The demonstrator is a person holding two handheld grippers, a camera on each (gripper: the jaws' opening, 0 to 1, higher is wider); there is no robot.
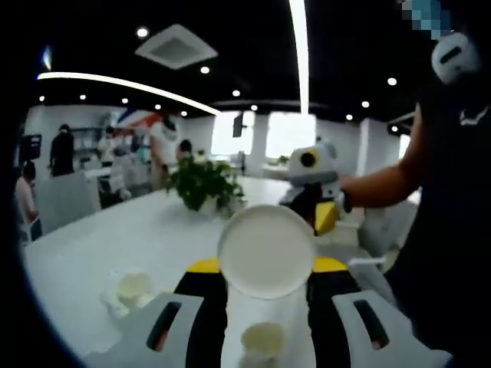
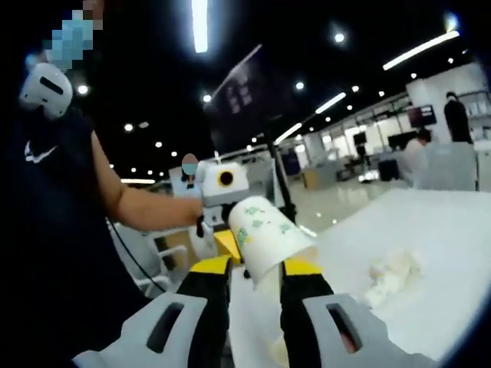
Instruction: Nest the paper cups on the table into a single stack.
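Now, paper cup (image 1: 266, 250) between left tongs (image 1: 266, 280), sideways

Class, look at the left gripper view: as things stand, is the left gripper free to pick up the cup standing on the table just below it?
Probably not yet. The left gripper already holds a paper cup between its jaws, so it cannot grasp the standing cup directly, though nothing lies between them.

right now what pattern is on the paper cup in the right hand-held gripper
White with small green markings on its side, on the paper cup; clearest in the right gripper view.
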